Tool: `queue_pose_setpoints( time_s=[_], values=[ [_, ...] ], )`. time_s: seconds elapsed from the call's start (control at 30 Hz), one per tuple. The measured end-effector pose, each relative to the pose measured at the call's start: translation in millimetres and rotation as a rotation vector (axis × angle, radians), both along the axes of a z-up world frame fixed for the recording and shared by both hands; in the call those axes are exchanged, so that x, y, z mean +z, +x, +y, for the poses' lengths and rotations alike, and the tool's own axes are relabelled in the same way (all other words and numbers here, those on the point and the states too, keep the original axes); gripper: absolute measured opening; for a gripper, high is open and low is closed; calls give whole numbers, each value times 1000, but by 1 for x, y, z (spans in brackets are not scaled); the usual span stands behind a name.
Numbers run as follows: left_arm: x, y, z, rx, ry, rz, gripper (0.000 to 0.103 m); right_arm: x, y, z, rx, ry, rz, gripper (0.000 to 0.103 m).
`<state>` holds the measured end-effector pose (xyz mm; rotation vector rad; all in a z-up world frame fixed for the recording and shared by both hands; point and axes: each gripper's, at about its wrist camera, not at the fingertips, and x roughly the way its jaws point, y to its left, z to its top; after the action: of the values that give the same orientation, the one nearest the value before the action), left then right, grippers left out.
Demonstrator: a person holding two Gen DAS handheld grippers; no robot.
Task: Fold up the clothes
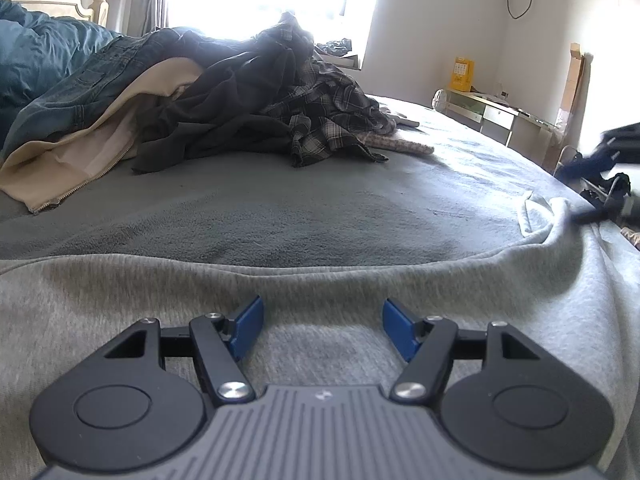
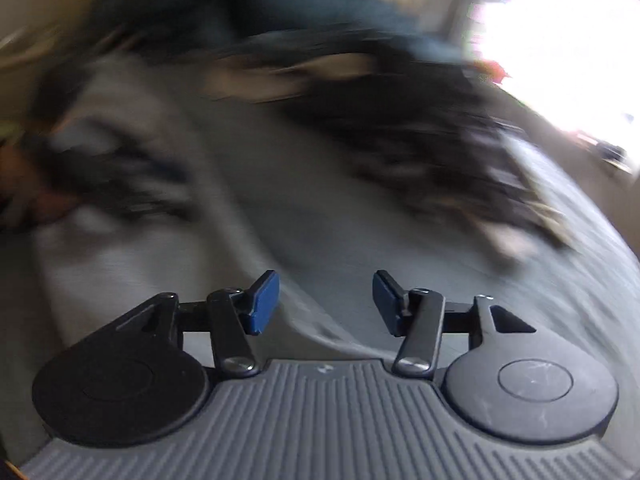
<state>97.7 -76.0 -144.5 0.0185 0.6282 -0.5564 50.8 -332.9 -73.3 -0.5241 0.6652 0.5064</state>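
Left hand-held gripper [image 1: 323,330] agape over grey sweatshirt [image 1: 120,300]

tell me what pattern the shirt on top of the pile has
Dark grey-and-white plaid; the shirt shows best in the left wrist view.

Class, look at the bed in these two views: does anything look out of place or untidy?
Yes. A heap of unfolded clothes lies crumpled across the bed: jeans, a beige zip jacket, dark garments, a plaid shirt. The grey sweatshirt lies spread in front.
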Motion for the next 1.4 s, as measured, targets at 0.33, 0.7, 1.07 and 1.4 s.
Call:
queue_pose_setpoints(
  time_s=[0.33, 0.7, 1.07, 1.4],
  values=[
    [-1, 3, 9, -6, -64, 15, 69, -50, 46, 41, 46, -149, 137, 8],
    [4, 19, -2, 18, -49, 35, 69, -39, 37, 32, -46, -150, -27, 2],
    [-2, 17, 1, 2, -70, 21, 72, -23, 53, -8, -114, -187, 137, 33],
    [-2, 15, -3, 5, -38, 7, 72, 26, 22, -182, -806, 212, -57, 38]
  ],
)
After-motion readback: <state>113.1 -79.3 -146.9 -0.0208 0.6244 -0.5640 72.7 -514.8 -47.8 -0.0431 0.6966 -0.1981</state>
